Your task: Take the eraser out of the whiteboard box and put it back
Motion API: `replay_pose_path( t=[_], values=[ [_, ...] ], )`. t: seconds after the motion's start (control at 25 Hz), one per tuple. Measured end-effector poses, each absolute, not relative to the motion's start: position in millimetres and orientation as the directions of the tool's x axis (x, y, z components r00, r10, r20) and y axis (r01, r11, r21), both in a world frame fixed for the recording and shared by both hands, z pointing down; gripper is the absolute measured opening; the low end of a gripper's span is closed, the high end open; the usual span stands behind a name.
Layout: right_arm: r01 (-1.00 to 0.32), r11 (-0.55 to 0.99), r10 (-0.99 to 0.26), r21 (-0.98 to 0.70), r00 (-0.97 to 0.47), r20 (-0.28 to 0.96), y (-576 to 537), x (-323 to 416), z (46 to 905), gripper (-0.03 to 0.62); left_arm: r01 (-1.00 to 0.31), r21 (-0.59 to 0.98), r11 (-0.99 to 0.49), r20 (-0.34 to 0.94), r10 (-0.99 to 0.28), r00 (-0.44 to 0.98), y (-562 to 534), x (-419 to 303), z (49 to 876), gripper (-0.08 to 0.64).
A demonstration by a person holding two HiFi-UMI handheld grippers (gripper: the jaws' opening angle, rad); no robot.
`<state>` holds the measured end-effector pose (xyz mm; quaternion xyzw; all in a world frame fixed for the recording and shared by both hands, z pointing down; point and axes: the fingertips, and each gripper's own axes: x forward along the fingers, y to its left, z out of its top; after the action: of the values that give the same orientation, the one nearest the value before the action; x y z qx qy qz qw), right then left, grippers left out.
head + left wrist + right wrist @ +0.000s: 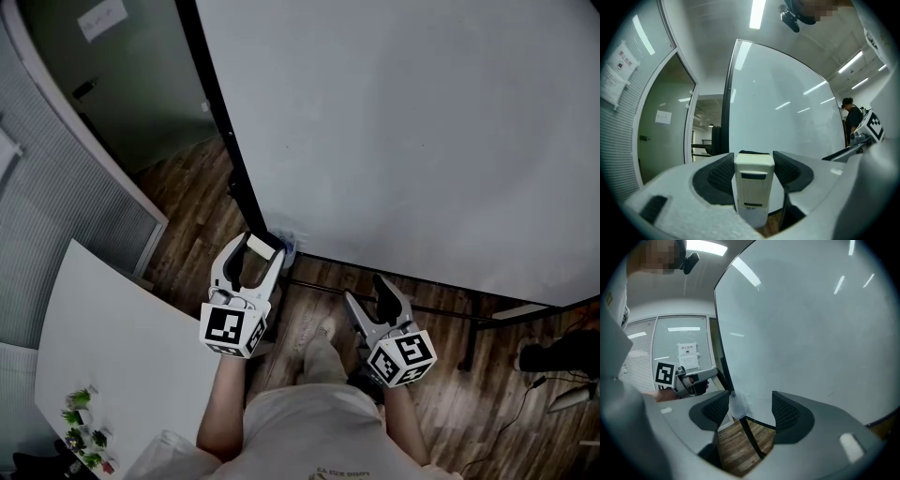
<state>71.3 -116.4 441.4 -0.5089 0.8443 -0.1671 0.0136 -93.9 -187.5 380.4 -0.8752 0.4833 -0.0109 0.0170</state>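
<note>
A cream whiteboard eraser (753,187) stands upright between the pads of my left gripper (753,160), which is shut on it. From the head view the left gripper (255,249) holds the eraser (263,247) close to the whiteboard's lower left corner. A small translucent box (287,247) hangs on that corner, just right of the eraser. My right gripper (370,292) is open and empty, lower and to the right. In the right gripper view the box (736,405) shows between the open jaws of the right gripper (749,403), farther off.
The large whiteboard (412,122) fills the space ahead on a black frame (220,112) with floor legs (441,309). A white table (112,356) with small plants (82,431) lies at the left. A glass partition with blinds (56,216) is beyond it. Another person (852,119) stands far right.
</note>
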Motion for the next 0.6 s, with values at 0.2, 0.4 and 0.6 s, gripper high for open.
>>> replay_pose_path(
  t=[0.2,0.4,0.6],
  values=[
    [-0.855,0.422,-0.864,-0.3,-0.48,0.154,-119,71,445,0.29,-0.84,-0.038,-0.542,0.007,-0.841,0.542,-192,-90,383,0.258],
    [-0.857,0.418,-0.864,-0.301,-0.477,0.161,-121,74,446,0.29,-0.839,-0.037,-0.542,0.009,-0.84,0.542,-195,-89,383,0.258],
    [-0.858,0.414,-0.864,-0.305,-0.476,0.165,-124,76,448,0.29,-0.839,-0.035,-0.543,0.014,-0.839,0.543,-199,-87,387,0.258]
  ],
)
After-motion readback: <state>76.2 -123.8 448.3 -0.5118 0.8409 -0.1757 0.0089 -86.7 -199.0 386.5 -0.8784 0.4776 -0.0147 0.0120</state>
